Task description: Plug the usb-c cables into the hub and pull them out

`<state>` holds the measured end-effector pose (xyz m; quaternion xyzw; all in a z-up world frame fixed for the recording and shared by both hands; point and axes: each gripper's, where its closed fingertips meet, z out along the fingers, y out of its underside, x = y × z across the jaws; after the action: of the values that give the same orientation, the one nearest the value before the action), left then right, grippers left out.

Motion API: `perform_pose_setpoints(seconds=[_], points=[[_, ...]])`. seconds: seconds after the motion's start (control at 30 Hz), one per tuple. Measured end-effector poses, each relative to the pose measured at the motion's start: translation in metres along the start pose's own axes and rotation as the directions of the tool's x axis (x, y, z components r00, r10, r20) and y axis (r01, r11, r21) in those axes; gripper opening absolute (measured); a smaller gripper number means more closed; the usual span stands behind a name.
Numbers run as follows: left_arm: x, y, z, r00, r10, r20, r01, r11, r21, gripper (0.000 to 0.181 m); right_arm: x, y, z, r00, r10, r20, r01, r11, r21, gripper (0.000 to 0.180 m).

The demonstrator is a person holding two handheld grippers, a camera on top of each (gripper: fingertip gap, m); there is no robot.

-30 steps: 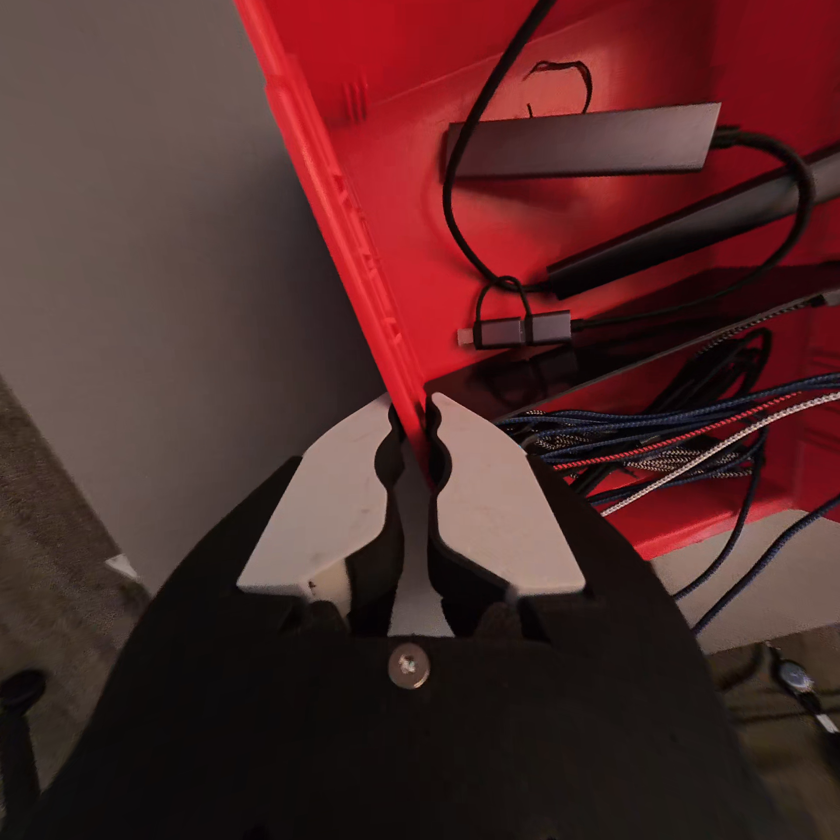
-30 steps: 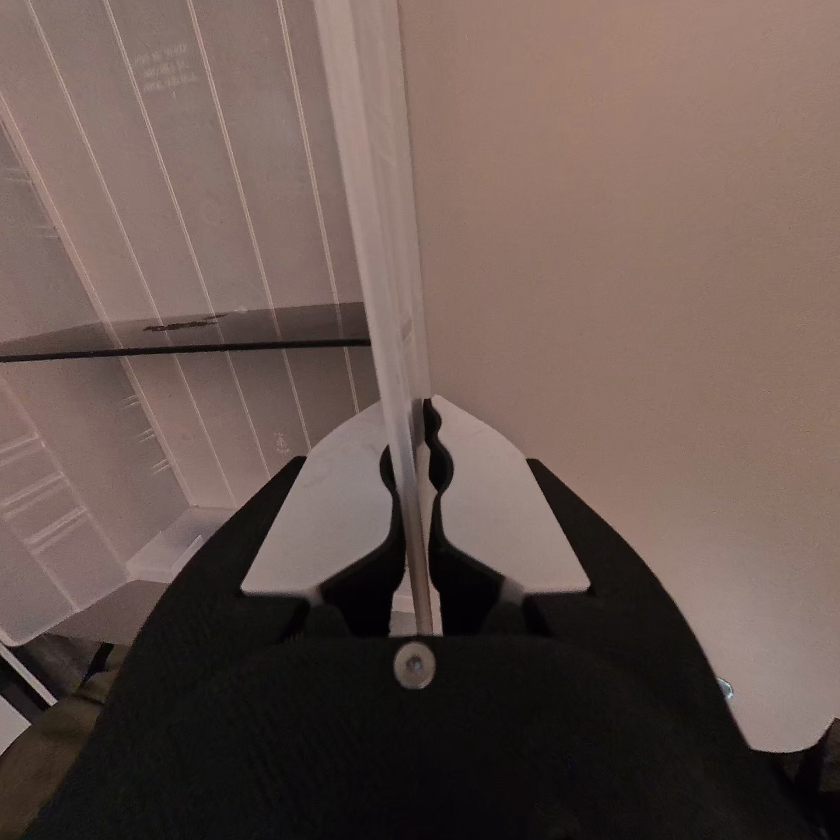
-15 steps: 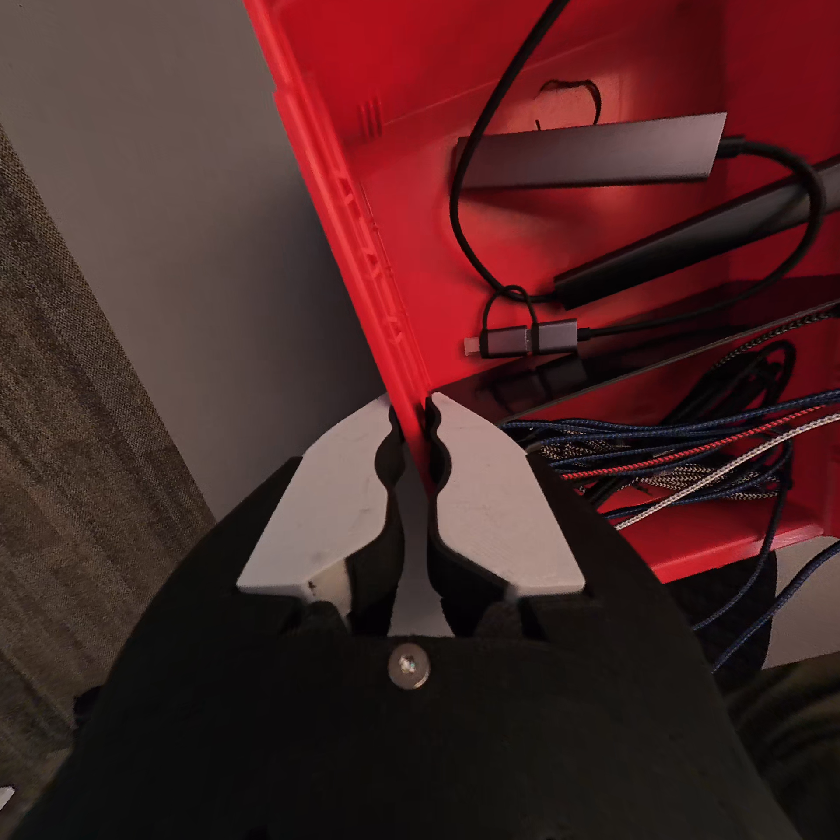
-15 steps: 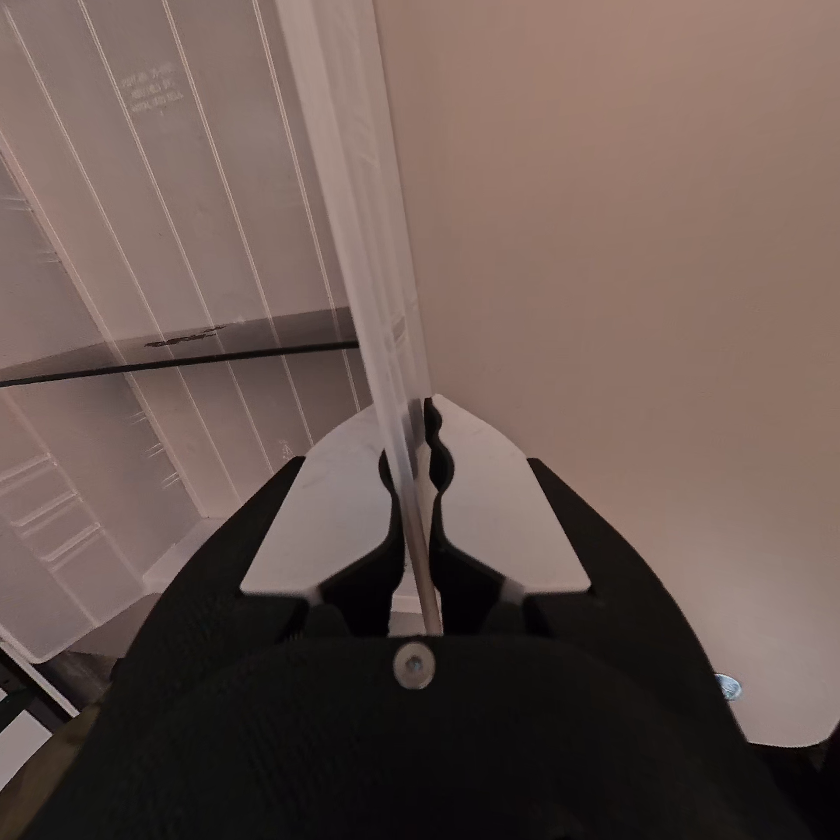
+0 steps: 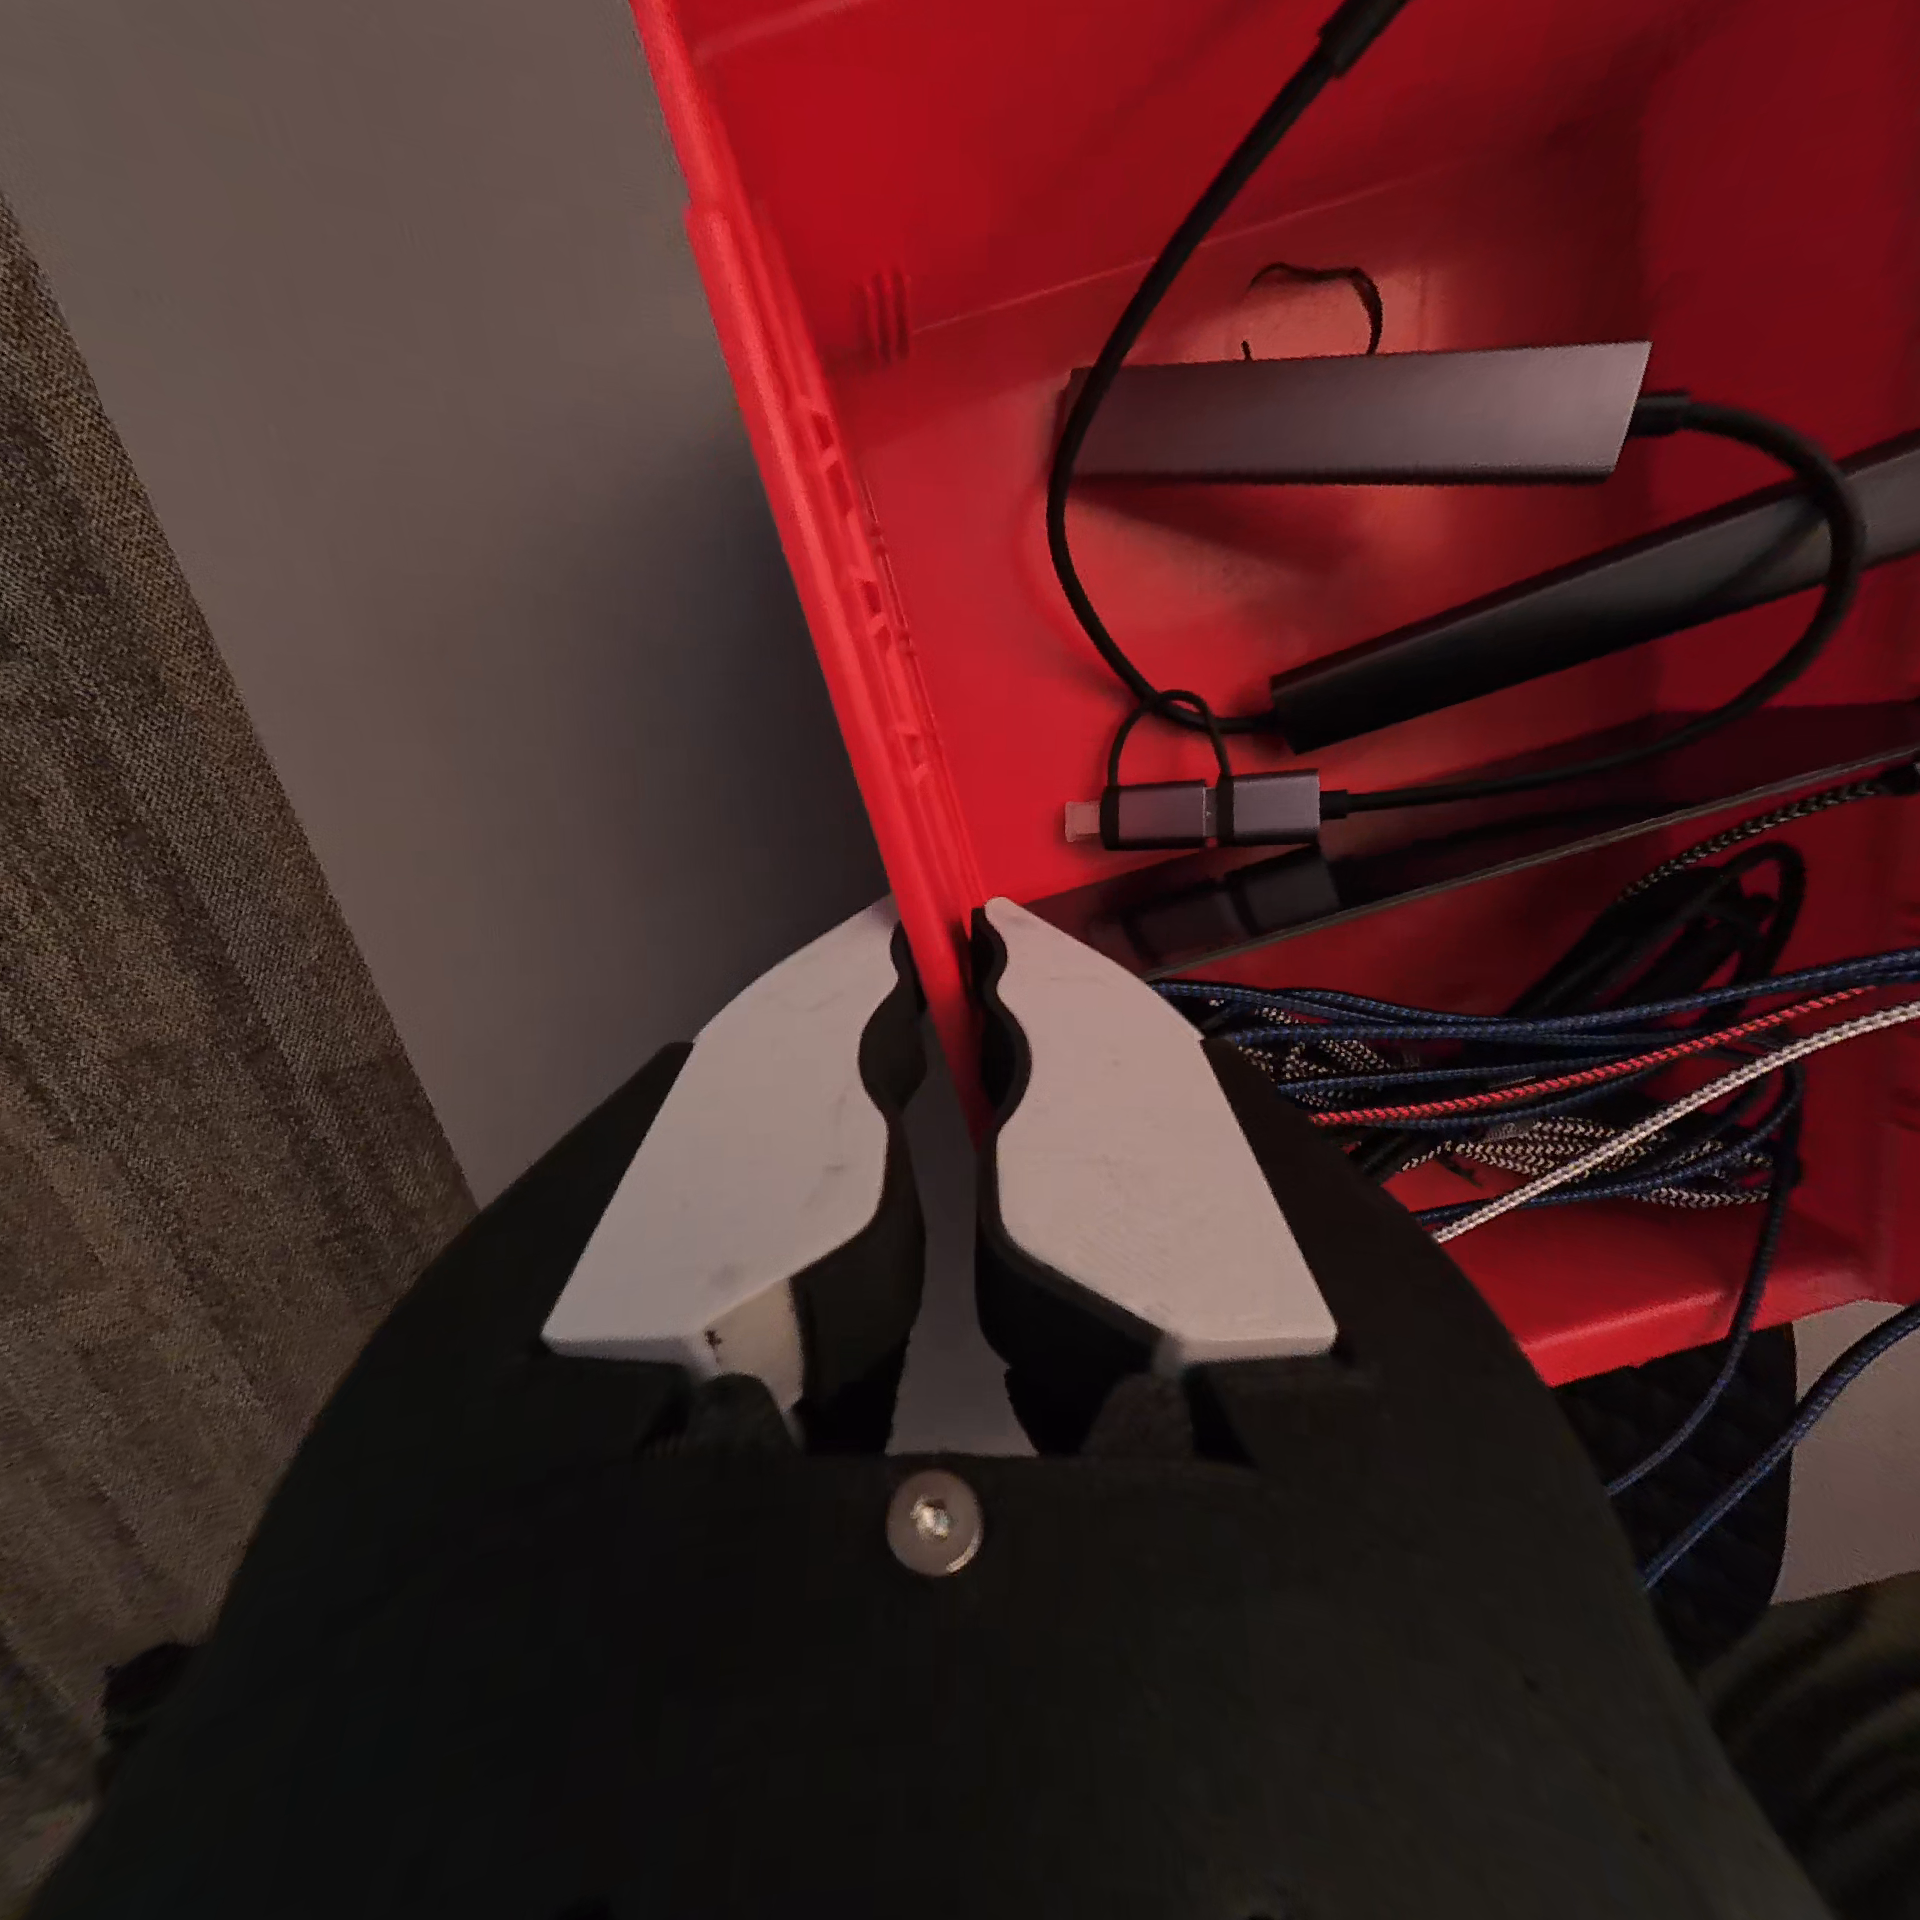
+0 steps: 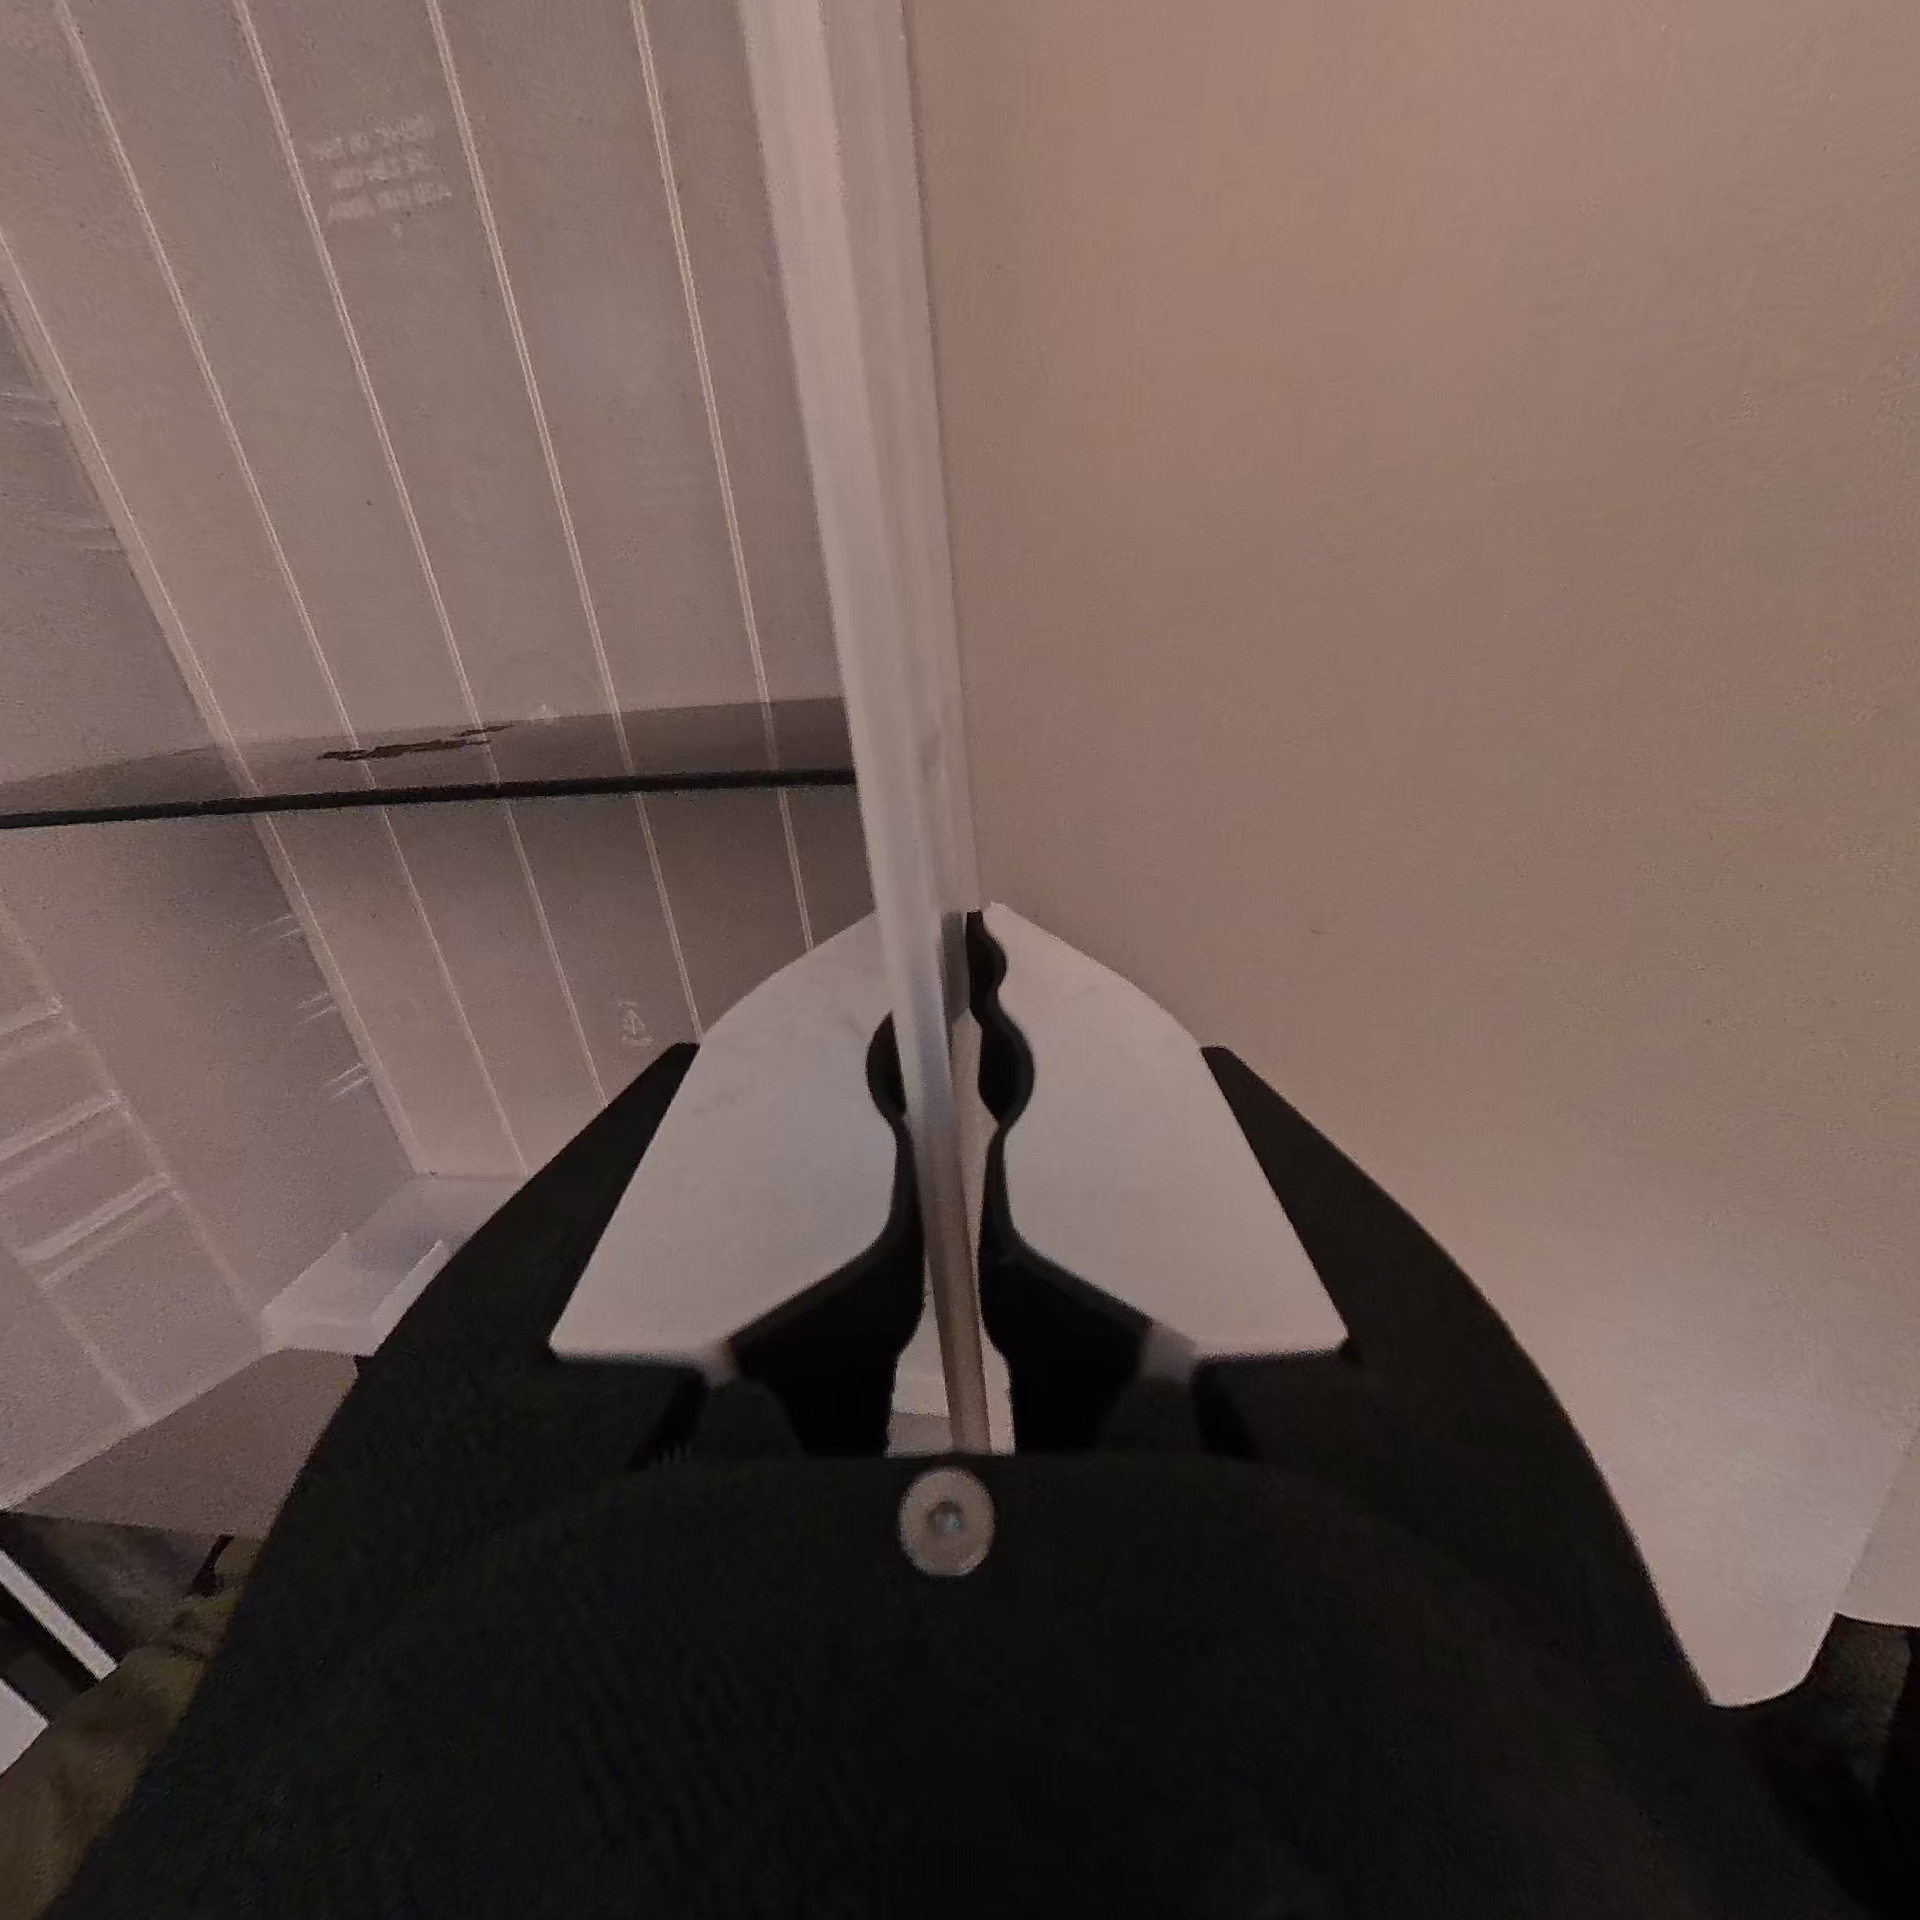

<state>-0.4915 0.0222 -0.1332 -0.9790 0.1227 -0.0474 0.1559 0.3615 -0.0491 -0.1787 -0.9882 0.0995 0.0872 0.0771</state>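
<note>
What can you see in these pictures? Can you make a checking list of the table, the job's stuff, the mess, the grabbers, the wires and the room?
Surface: pale table under both bins.
Job's things: grey hub and a second dark hub inside the red bin; double plug lies unplugged.
Clutter: clear bin, a dark divider across it.
Grippers: left gripper shut on the red bin's wall; right gripper shut on the clear bin's wall.
Cables: braided cable tangle, some trailing over the edge.
Surroundings: brown fabric.

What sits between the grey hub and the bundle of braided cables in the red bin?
In the left wrist view, a black divider separates hub from cables.
</note>
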Motion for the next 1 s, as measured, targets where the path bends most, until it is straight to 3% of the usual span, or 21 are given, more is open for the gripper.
perform_pose_setpoints(seconds=[0.17, 0.27, 0.33, 0.37, 0.43, 0.53, 0.6, 0.77, 0.9, 1.0], points=[[-0.001, -0.002, 0.0, 0.999, -0.043, -0.007, 0.043, 0.998, 0.042, 0.004, 0.001, -0.001, 0.0, 0.998, -0.054, -0.035, 0.054, 0.999, 0.006, 0.006], [0.001, -0.003, -0.003, 0.998, -0.053, -0.023, 0.055, 0.993, 0.107, 0.005, 0.0, -0.007, -0.005, 0.995, -0.085, -0.048, 0.088, 0.993, 0.081, 0.01], [0.004, -0.007, -0.017, 0.993, -0.088, -0.077, 0.102, 0.976, 0.192, 0.025, -0.002, -0.014, -0.016, 0.994, -0.096, -0.049, 0.103, 0.98, 0.169, 0.02], [0.006, -0.011, -0.029, 0.986, -0.112, -0.12, 0.139, 0.959, 0.248, 0.038, -0.003, -0.017, -0.024, 0.993, -0.104, -0.055, 0.113, 0.971, 0.211, 0.025], [0.007, -0.022, -0.066, 0.974, -0.142, -0.177, 0.2, 0.908, 0.368, 0.047, -0.003, -0.023, -0.048, 0.986, -0.133, -0.102, 0.157, 0.947, 0.281, 0.032], [0.01, -0.046, -0.143, 0.976, -0.133, -0.17, 0.207, 0.801, 0.562, 0.059, -0.008, -0.037, -0.114, 0.956, -0.172, -0.237, 0.26, 0.871, 0.417, 0.038], [0.027, -0.067, -0.203, 0.989, -0.091, -0.115, 0.145, 0.712, 0.687, 0.071, -0.025, -0.051, -0.182, 0.933, -0.16, -0.321, 0.324, 0.761, 0.562, 0.046], [0.122, -0.118, -0.312, 0.996, 0.01, 0.086, -0.08, 0.493, 0.866, 0.106, -0.126, -0.057, -0.354, 0.931, -0.108, -0.35, 0.365, 0.327, 0.872, 0.071], [0.215, -0.154, -0.335, 0.982, 0.088, 0.167, -0.189, 0.418, 0.889, 0.126, -0.201, -0.037, -0.445, 0.899, -0.041, -0.436, 0.435, -0.018, 0.9, 0.09], [0.276, -0.175, -0.33, 0.98, 0.128, 0.154, -0.192, 0.396, 0.898, 0.134, -0.242, -0.031, -0.47, 0.891, 0.007, -0.453, 0.452, -0.078, 0.888, 0.107]])
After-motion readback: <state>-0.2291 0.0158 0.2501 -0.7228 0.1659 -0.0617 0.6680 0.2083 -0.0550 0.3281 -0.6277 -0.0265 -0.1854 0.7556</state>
